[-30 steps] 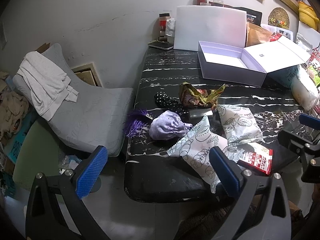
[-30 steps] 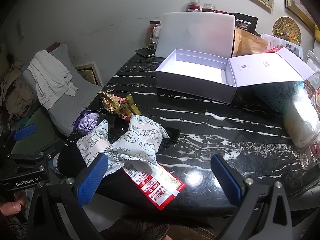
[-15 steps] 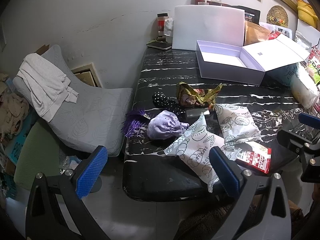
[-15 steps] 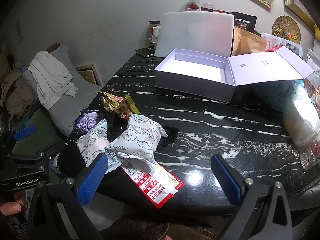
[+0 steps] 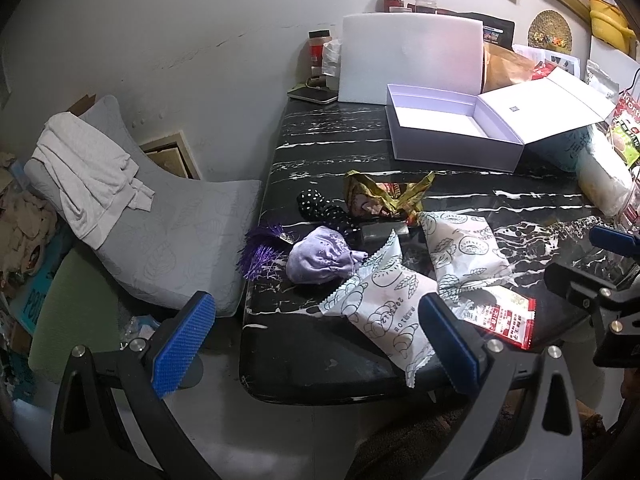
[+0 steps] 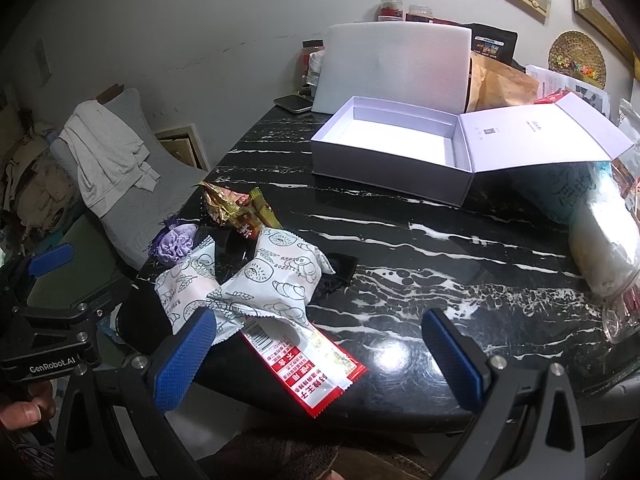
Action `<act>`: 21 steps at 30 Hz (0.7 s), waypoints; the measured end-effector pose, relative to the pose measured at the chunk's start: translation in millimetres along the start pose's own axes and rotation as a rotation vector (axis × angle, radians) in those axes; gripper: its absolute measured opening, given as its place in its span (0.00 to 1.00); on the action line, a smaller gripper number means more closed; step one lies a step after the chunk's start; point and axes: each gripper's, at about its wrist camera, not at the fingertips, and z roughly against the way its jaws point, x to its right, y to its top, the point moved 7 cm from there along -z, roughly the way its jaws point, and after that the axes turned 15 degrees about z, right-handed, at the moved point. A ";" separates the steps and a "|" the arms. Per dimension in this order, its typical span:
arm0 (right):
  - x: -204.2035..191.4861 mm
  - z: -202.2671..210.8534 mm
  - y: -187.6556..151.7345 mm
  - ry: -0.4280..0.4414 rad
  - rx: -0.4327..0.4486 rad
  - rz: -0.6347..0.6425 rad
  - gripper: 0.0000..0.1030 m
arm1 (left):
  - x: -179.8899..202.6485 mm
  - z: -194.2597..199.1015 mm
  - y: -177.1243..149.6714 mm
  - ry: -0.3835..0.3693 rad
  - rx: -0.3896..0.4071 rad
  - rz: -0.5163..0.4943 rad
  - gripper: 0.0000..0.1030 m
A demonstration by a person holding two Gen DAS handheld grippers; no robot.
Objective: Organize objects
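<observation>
Two bread packets (image 5: 384, 312), one box (image 5: 452, 136), perhaps

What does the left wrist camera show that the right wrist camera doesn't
Only the left wrist view shows the black polka-dot cloth behind the purple pouch, and the yellow container high on the wall. Only the right wrist view shows the person's hand under the left gripper. Both show the open white box, two white bread-print packets, the red sachet, the gold wrapper and the black marble table. The right gripper stands open, empty, as does the left.
</observation>
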 end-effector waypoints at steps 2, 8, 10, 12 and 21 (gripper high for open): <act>-0.7 0.2 -0.3 0.001 0.003 0.001 0.99 | 0.3 0.0 0.0 0.000 -0.001 0.001 0.99; 0.5 -0.8 -1.5 0.004 0.004 -0.001 0.99 | 1.7 -0.3 -1.2 0.000 -0.002 0.002 0.99; 0.4 -1.6 -1.7 0.007 0.001 -0.002 0.99 | 1.8 -0.8 -1.4 -0.002 -0.005 0.004 0.99; -0.1 -1.7 -1.9 0.009 0.001 -0.001 0.99 | 1.9 -1.3 -1.8 -0.002 -0.006 0.002 0.99; -0.3 -2.7 -2.3 0.014 -0.002 0.002 0.99 | 2.5 -4.0 -3.2 -0.006 -0.012 0.004 0.99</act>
